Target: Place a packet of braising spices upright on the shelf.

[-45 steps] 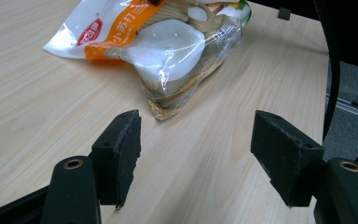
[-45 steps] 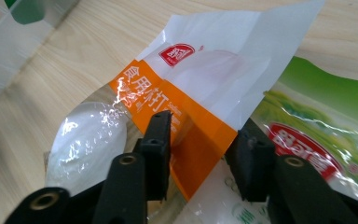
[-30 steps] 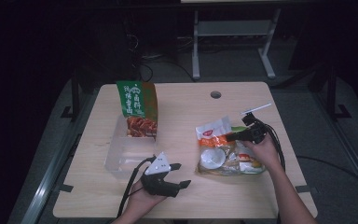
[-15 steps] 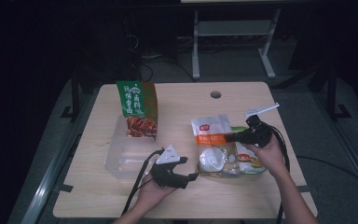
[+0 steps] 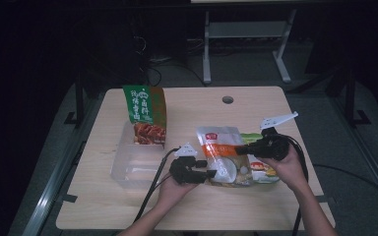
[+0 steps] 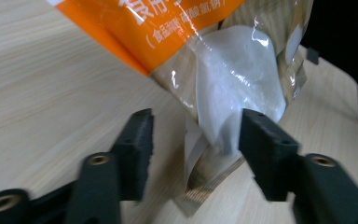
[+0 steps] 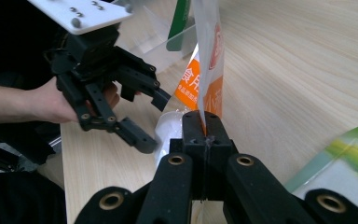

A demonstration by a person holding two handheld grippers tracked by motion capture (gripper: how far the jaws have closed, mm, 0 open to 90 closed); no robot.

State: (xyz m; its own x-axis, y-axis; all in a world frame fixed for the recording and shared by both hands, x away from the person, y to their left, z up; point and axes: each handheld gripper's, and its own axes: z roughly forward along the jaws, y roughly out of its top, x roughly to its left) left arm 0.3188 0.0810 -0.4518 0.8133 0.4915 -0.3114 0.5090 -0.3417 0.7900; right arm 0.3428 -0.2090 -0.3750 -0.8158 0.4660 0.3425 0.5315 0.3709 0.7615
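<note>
An orange-and-clear bag (image 5: 218,146) of white powder lies at the table's middle right. My right gripper (image 5: 239,150) is shut on the bag's edge (image 7: 207,56) and holds that side up; its jaws (image 7: 204,126) pinch the thin film. My left gripper (image 5: 207,168) is at the bag's lower left end. In the left gripper view the bag's sealed corner (image 6: 223,74) sits between its jaws (image 6: 193,133), which have just been closing. A gap remains beside the left pad (image 6: 139,140), so nothing is gripped. The right gripper view has the left gripper (image 7: 153,119) close by.
A clear plastic box (image 5: 134,164) stands left of centre, with a green-and-red snack bag (image 5: 145,114) upright at its far end. A green packet (image 5: 265,172) lies under the orange bag. The table (image 5: 256,211) has a cable hole (image 5: 228,100) near its far edge.
My left gripper has moved right up to the bag and its jaws have narrowed around the corner. The right gripper has lifted the bag's edge and straightened the bag out.
</note>
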